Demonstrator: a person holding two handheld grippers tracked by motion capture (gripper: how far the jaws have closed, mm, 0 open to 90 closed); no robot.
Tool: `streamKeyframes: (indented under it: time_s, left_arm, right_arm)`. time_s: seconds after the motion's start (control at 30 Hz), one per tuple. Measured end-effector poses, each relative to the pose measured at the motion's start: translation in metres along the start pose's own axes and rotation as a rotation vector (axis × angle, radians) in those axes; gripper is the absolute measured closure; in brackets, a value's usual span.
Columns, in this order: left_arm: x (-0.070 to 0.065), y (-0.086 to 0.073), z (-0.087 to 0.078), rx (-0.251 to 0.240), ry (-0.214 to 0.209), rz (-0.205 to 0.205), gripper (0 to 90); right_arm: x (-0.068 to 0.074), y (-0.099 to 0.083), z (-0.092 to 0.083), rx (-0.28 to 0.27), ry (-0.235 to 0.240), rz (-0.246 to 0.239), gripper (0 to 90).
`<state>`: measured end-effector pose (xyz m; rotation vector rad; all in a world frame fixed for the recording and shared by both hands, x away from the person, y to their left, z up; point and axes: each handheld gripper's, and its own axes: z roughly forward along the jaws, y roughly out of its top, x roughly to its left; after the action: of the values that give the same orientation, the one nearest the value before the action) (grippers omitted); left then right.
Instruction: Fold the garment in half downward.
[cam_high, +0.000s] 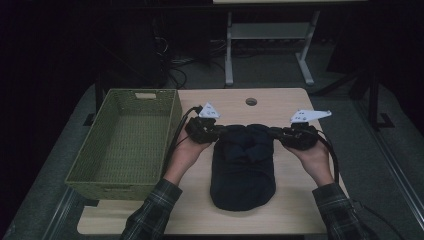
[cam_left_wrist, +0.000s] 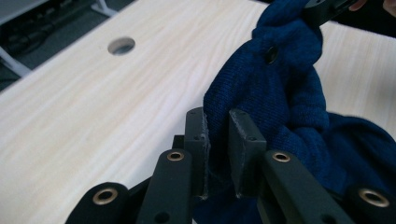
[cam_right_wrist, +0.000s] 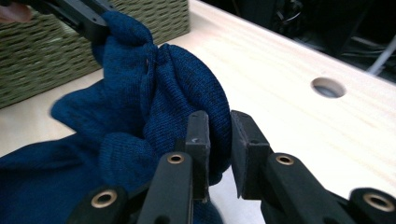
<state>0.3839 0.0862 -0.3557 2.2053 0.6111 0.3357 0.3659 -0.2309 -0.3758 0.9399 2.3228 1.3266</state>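
The left gripper (cam_high: 216, 133) and right gripper (cam_high: 280, 134) are each clamped on the far edge of the dark blue knit garment (cam_high: 243, 170), which lies partly folded mid-table (cam_high: 150, 220). Folding appears unfinished. The green woven basket (cam_high: 80, 170) at left holds nothing and obstructs nothing.

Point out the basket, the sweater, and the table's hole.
basket (cam_high: 125, 137), high view, woven floor inside.
sweater (cam_high: 242, 175), high view, middle of the folded body.
hole (cam_high: 251, 102), high view, its centre, far table edge.
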Motion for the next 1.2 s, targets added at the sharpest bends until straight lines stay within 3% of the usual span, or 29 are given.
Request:
streamKeyframes:
  time_s: [0.2, 0.47, 0.63, 1.2]
  left_arm:
    - [-0.009, -0.014, 0.001, 0.026, -0.016, -0.01, 78.0]
    - [-0.019, -0.025, 0.0, 0.053, -0.035, -0.001, 77.2]
    - [-0.026, -0.035, 0.0, 0.072, -0.072, -0.005, 76.5]
    - [-0.053, -0.057, -0.007, 0.127, -0.135, 0.009, 73.4]
  right_arm:
    - [0.01, -0.012, 0.001, 0.03, 0.033, 0.005, 77.0]
    - [0.022, -0.024, -0.001, 0.062, 0.041, -0.015, 75.7]
    - [0.029, -0.033, -0.002, 0.086, 0.055, -0.029, 75.3]
    - [0.058, -0.058, -0.014, 0.114, 0.093, -0.053, 72.8]
